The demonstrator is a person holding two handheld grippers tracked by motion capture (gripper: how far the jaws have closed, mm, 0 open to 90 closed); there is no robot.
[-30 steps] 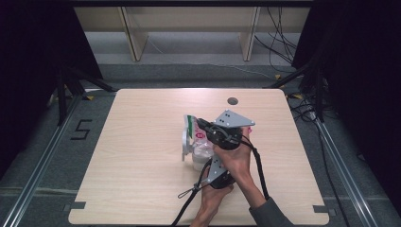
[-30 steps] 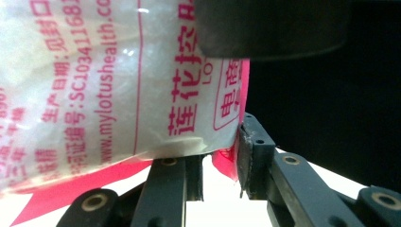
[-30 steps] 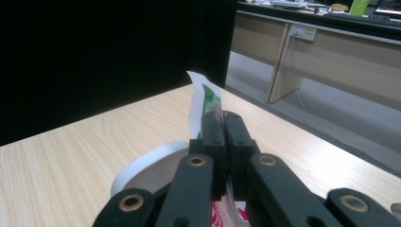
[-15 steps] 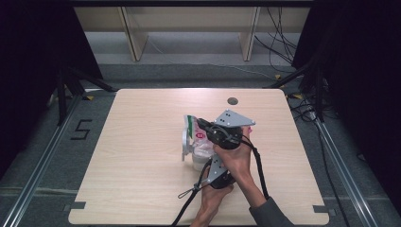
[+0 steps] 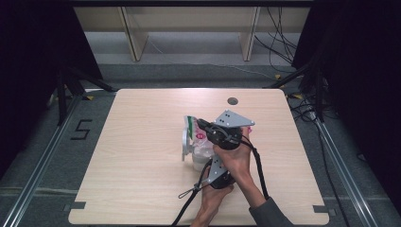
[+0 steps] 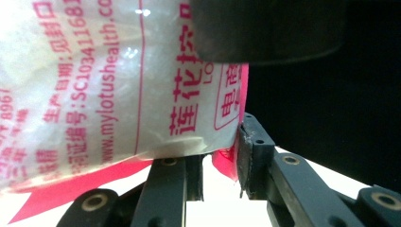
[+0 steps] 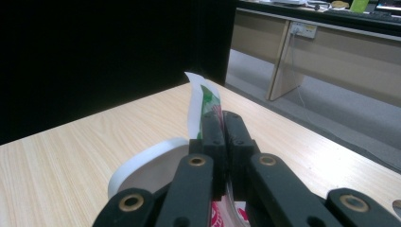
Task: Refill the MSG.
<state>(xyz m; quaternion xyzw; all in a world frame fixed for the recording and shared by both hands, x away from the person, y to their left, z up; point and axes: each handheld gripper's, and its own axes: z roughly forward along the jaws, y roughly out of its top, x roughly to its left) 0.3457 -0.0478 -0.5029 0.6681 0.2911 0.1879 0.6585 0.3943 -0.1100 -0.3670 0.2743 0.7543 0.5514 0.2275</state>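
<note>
Your right gripper [image 5: 201, 124] has its fingers [image 7: 213, 137] pressed together on the top edge of the bag [image 5: 195, 142], pinching the white and green strip that stands up above them. The bag sits near the middle of the table [image 5: 142, 165], upright and slightly slumped, with white powder and red print showing through its clear film. Your left gripper [image 5: 208, 163] comes in from the near side, low on the bag; its fingers [image 6: 250, 151] are partly closed and pinch the bag's lower red edge between them. In the left gripper view the printed film fills the upper left, and the dark body of your right gripper sits above it. Both your hands are close together, right [image 5: 236, 158] above left [image 5: 215, 194].
</note>
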